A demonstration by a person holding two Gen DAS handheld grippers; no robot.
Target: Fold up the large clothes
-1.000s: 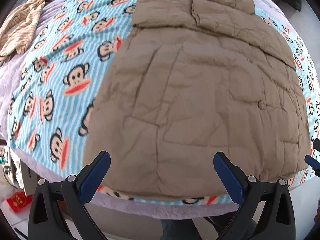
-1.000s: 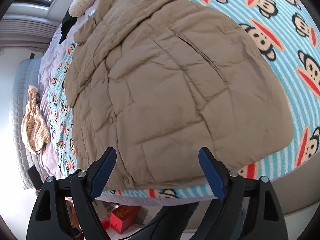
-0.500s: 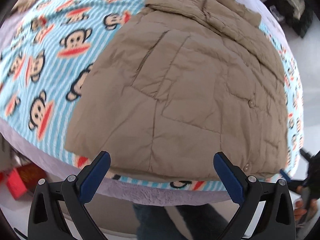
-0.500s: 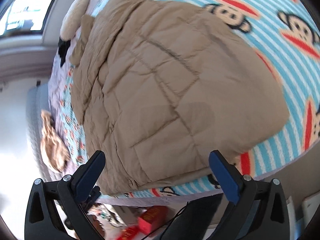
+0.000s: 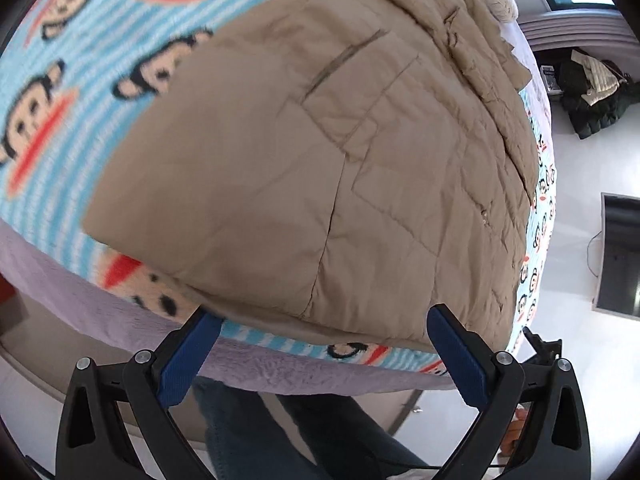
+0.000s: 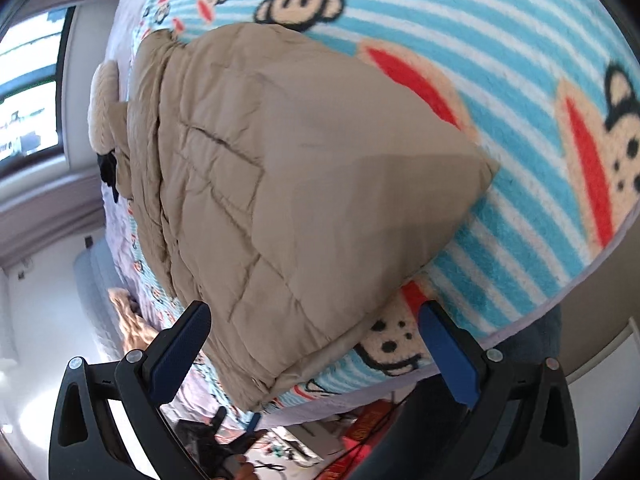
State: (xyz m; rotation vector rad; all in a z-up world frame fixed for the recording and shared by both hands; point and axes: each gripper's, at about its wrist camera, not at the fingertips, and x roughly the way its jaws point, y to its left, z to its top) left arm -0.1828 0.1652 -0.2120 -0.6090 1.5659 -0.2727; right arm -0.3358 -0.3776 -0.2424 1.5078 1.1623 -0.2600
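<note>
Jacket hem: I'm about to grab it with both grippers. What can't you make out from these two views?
- Left wrist: the jacket hem's underside is hidden by its own padding.
- Left wrist: the monkey blanket is motion-blurred.
- Right wrist: the hem snap is too small to judge.
- Both views: whether the left gripper or right gripper touches fabric is unclear.

A tan quilted puffer jacket (image 5: 320, 168) is lying flat on the monkey-print blanket (image 5: 60, 92); its hem (with snap buttons) is reaching the near bed edge.
</note>
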